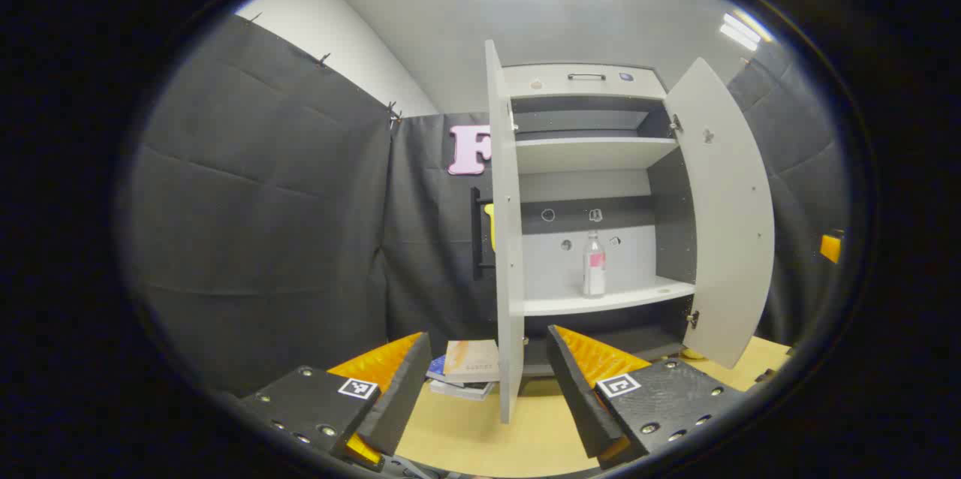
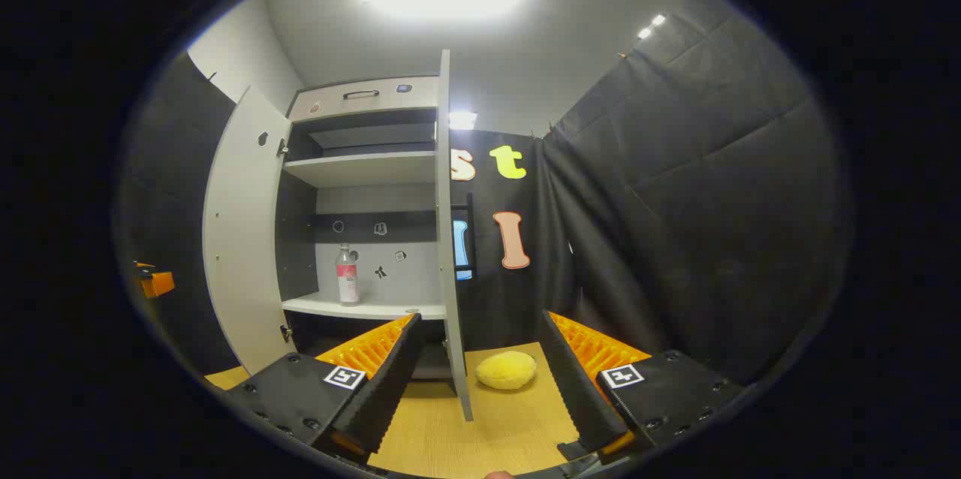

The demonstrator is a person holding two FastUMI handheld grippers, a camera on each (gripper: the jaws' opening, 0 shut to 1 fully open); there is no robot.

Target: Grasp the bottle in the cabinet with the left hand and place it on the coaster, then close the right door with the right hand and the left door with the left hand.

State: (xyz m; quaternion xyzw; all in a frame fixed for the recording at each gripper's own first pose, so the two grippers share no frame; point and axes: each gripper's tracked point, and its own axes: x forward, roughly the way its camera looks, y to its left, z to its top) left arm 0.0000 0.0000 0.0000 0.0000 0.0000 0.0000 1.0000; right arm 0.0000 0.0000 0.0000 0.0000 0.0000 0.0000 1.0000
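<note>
A clear bottle [image 1: 594, 265] with a pink label stands upright on the lower shelf [image 1: 608, 299] of a grey cabinet whose two doors are both swung open. My left gripper [image 1: 488, 334] is open and empty, well short of the cabinet, with the left door's [image 1: 507, 239] edge straight ahead between its fingers. In the right gripper view the bottle [image 2: 347, 275] stands at the shelf's left part. My right gripper [image 2: 480, 317] is open and empty, facing the edge of the right door [image 2: 448, 239]. A yellow round pad [image 2: 507, 370] lies on the wooden table just beyond that door.
A stack of books [image 1: 469, 368] lies on the table [image 1: 480, 434] left of the left door. The right door [image 1: 724, 216] and left door [image 2: 244, 239] stick out toward me. An orange part [image 2: 154, 282] shows at the far left edge.
</note>
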